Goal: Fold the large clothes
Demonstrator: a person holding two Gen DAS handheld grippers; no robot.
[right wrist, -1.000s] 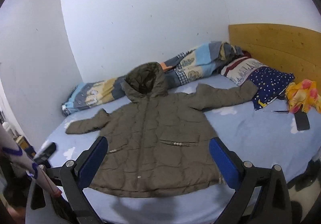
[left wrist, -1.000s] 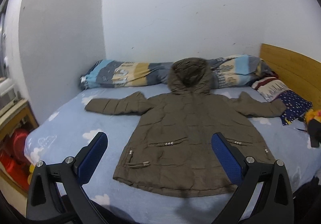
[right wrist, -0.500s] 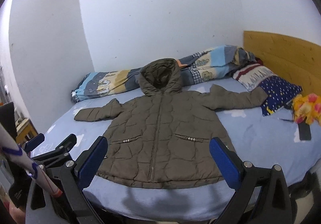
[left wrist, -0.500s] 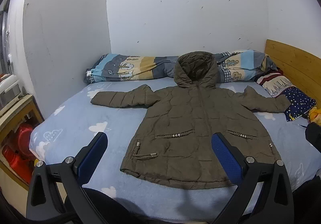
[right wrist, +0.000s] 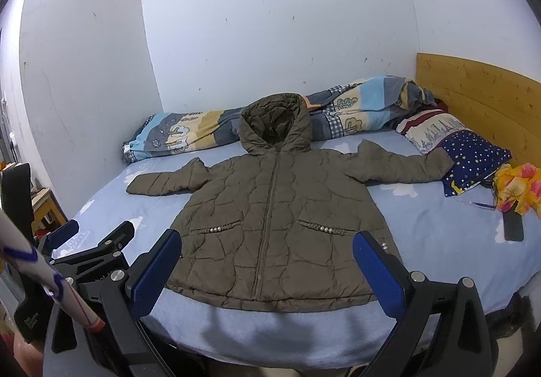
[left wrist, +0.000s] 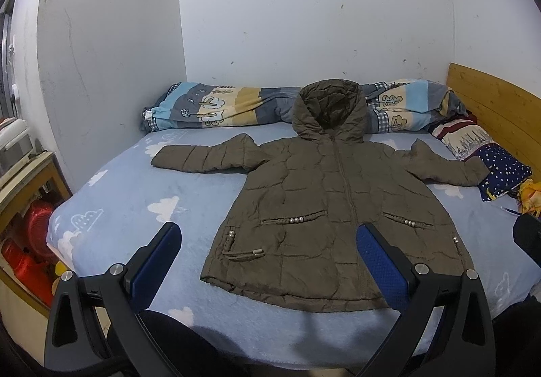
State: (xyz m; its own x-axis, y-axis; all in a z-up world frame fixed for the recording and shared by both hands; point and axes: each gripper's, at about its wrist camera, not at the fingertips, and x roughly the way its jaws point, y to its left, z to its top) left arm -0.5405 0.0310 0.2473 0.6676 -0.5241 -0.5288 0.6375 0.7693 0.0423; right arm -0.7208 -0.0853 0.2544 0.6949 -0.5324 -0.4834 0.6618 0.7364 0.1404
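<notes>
So, from my left wrist camera I see the olive hooded puffer jacket spread flat, front up and zipped, on the blue cloud-print bedsheet. Its hood rests against the rolled striped quilt along the wall, and both sleeves stretch out to the sides; the one on the picture's right ends touching a star-print pillow near the wooden headboard. My left gripper hangs short of the bed's near edge with its blue pads wide apart and nothing between them. A wooden side table with red things under it stands off the bed at the picture's left.

From the right wrist camera the same jacket lies centred, the hem nearest me and running close to the mattress edge. My right gripper is likewise spread wide and empty, clear of the cloth. The left gripper shows low at the picture's left, apart from the sheet. A dark phone and a yellow-and-pink cloth lie on the sheet well to the jacket's side.

As I judge it, folding has not begun: the garment is only laid out. Left to do are bringing each sleeve across the body, folding the sides in, tucking the hood and doubling hem toward collar.
</notes>
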